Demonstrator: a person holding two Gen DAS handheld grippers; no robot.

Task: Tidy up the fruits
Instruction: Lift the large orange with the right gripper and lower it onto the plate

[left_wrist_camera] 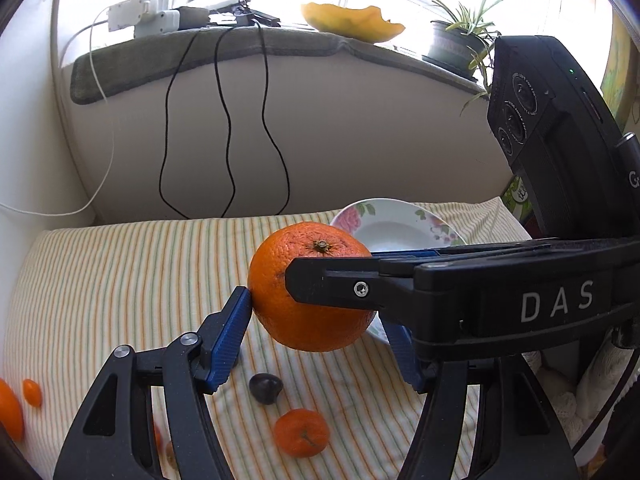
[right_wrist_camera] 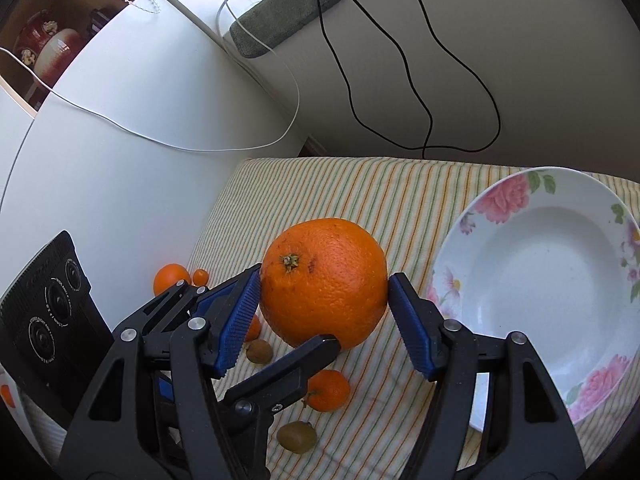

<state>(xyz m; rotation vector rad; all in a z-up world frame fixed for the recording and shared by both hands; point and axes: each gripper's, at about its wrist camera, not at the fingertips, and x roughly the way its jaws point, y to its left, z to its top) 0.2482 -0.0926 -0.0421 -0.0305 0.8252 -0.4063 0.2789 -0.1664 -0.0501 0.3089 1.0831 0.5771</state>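
A large orange [left_wrist_camera: 280,280] [right_wrist_camera: 324,280] hangs above the striped cloth [left_wrist_camera: 120,280], held from two sides at once. My left gripper [left_wrist_camera: 314,308] is shut on it: its left blue pad presses the peel, and its right pad is half hidden behind a black finger [left_wrist_camera: 332,280] of the right gripper. My right gripper [right_wrist_camera: 325,280] is shut on the same orange, blue pads on both flanks; a left-gripper finger [right_wrist_camera: 304,360] crosses under the fruit. A floral white plate [right_wrist_camera: 500,196] [left_wrist_camera: 384,228] lies to the right, with nothing on it.
On the cloth below lie a mandarin [right_wrist_camera: 326,390] [left_wrist_camera: 301,432], two olive-brown fruits [right_wrist_camera: 297,436], a dark fruit [left_wrist_camera: 265,388] and small oranges [right_wrist_camera: 170,278] at the left edge. Cables [right_wrist_camera: 420,92] hang down the wall behind. A white cabinet [right_wrist_camera: 120,160] borders the left.
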